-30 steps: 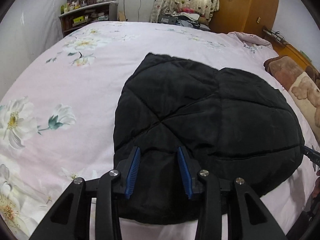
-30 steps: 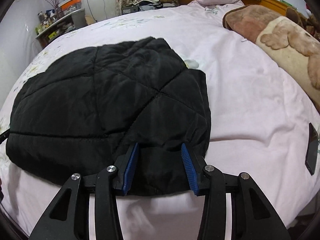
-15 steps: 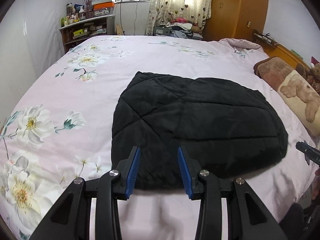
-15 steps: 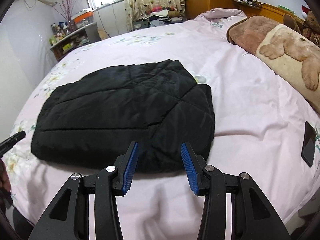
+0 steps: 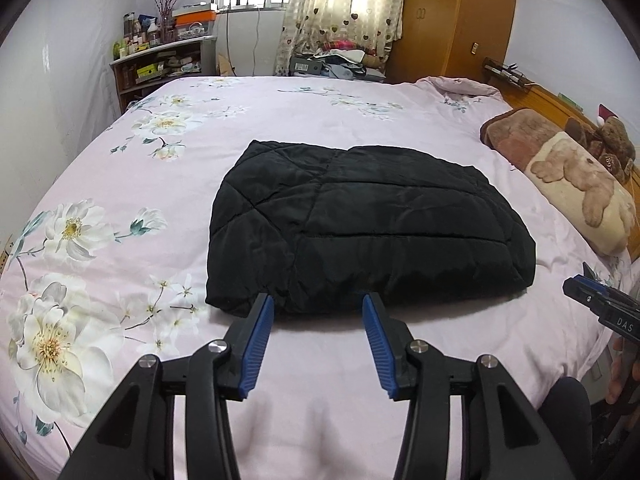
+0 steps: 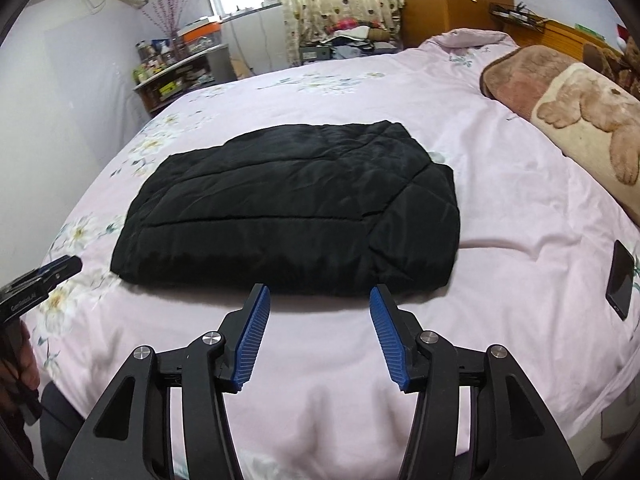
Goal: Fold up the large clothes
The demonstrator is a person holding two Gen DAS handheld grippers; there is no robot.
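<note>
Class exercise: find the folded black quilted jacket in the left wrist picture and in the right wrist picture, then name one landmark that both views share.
Left wrist view: the black jacket lies mid-frame on the pink floral bedspread, just beyond the fingertips.
Right wrist view: the jacket lies centre, slightly left, just beyond the fingertips.
Shared landmark: the heart-print curtain at the far window.

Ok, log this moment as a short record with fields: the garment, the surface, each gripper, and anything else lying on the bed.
garment: black quilted jacket, folded into a flat bundle
surface: pink floral bedspread
left gripper: fingers opening, nothing between them, short of the jacket's near edge
right gripper: fingers opening, nothing between them, short of the jacket's near edge
other items: bear-print blanket near the headboard; dark phone at the bed's right edge
</note>
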